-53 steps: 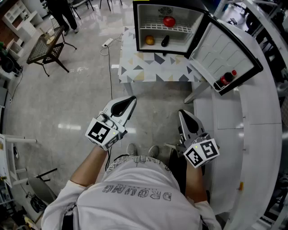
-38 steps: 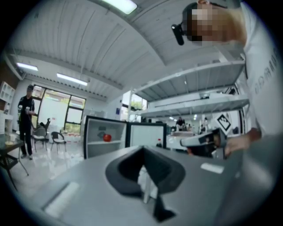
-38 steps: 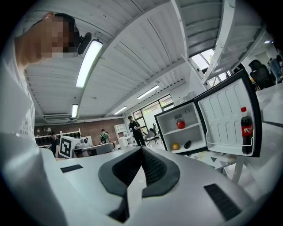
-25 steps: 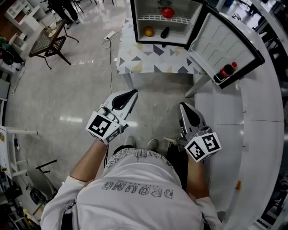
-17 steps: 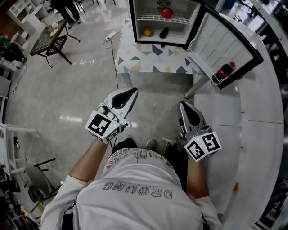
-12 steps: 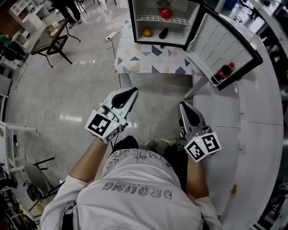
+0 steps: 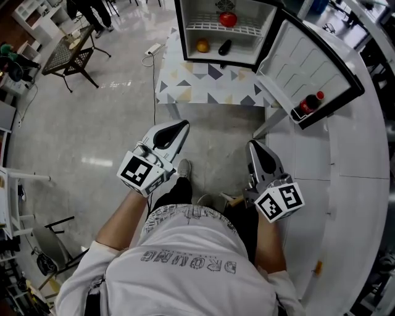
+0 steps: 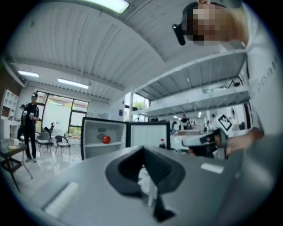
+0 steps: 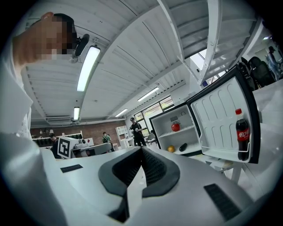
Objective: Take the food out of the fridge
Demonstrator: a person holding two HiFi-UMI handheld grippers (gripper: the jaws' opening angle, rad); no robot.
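**Fridge dead ahead, both grippers empty and nowhere near it yet**

Both my grippers point level at the open mini fridge point(image 7: 185, 31), which sits on a patterned table point(image 7: 210, 86) well apart from me. The left gripper point(image 7: 183, 126) is clamped tight on nothing, and so is the right gripper point(image 7: 252, 145).

Inside the fridge, what looks like a tomato point(image 7: 228, 19) sits on the upper wire shelf. Below it an orange point(image 7: 202, 45) sits at the fridge's left, with a dark oblong vegetable point(image 7: 225, 46) just beside it, long axis slanting toward the back. A cola bottle point(image 7: 307, 106) stands in the swung-out door point(image 7: 308, 62), on the fridge's right.

I reckon the left gripper lines up better with the fridge's opening, and the right one with the door bottle
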